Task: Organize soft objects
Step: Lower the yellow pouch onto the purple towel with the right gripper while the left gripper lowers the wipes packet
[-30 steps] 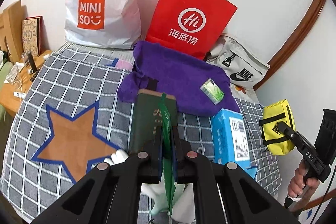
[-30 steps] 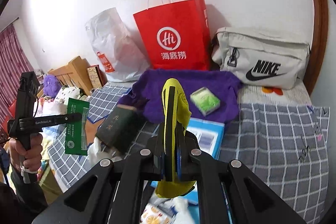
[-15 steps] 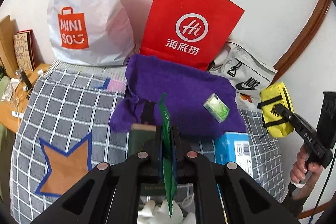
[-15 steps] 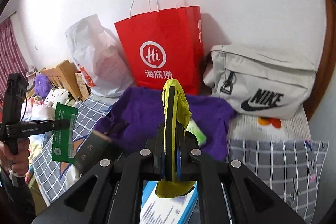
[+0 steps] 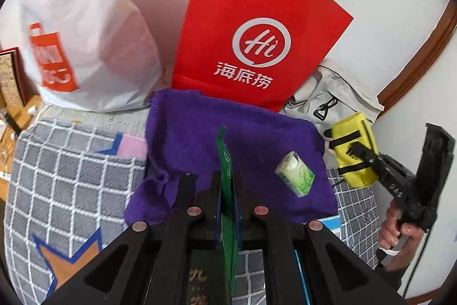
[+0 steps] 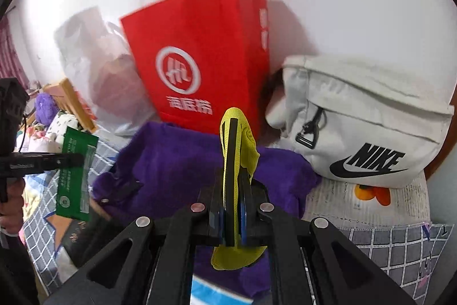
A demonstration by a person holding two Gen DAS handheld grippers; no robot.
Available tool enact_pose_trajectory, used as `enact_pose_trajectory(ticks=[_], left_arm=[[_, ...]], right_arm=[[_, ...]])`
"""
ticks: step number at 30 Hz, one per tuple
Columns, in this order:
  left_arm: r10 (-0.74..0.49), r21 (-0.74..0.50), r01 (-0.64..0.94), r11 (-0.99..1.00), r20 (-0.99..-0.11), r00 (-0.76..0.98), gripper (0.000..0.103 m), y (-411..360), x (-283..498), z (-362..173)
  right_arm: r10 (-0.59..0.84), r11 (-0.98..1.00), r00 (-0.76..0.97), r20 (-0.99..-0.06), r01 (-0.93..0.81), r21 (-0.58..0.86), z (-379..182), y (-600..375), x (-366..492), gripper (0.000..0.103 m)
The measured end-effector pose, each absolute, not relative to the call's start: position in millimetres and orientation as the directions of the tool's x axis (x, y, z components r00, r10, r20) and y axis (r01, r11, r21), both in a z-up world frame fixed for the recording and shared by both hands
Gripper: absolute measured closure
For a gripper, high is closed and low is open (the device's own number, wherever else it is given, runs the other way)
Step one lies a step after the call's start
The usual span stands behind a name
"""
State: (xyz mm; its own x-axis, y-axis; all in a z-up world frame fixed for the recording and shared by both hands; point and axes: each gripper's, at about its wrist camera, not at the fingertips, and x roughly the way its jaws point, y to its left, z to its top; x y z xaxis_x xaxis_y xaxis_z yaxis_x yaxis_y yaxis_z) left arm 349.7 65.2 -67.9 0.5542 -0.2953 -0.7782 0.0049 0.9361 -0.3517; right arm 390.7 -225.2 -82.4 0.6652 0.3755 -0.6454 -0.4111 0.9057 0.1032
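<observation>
My left gripper is shut on a flat green packet, held edge-on above the near edge of a purple towel; the right wrist view shows the green packet face-on at the left. My right gripper is shut on a yellow pouch with a black strap, above the purple towel. The same yellow pouch shows at the right of the left wrist view. A small green tissue pack lies on the towel.
A red paper bag and a white plastic bag stand against the wall behind the towel. A grey Nike bag lies to the right. The checked bedcover holds a dark green box and a blue box.
Both grippers have moved forward toward the wall with their items still held. The red bag and the Nike bag loom larger, and the dark green and blue boxes have slid under the grippers.
</observation>
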Motion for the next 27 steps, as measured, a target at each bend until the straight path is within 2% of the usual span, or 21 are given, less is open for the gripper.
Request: enact_pose_trajectory(ticks=[8, 12, 27], left_arm=[[-0.34, -0.381, 0.018, 0.924, -0.801, 0.493, 0.096, 59.1, 390.9, -93.5], [-0.35, -0.386, 0.022, 0.922, -0.81, 0.47, 0.096, 59.9, 408.8, -108.9], [-0.387, -0.423, -0.011, 0.906, -0.839, 0.382, 0.096, 67.7, 435.8, -165.0]], right_arm=[[0.327, 0.929, 0.639, -0.696, -0.353, 0.112, -117.6, -232.3, 426.0, 0.095], [0.28, 0.94, 0.632, -0.722, -0.333, 0.073, -130.8, -229.1, 436.5, 0.095], [0.288, 0.922, 0.568, -0.771, -0.383, 0.062, -158.5, -205.3, 447.3, 0.09]])
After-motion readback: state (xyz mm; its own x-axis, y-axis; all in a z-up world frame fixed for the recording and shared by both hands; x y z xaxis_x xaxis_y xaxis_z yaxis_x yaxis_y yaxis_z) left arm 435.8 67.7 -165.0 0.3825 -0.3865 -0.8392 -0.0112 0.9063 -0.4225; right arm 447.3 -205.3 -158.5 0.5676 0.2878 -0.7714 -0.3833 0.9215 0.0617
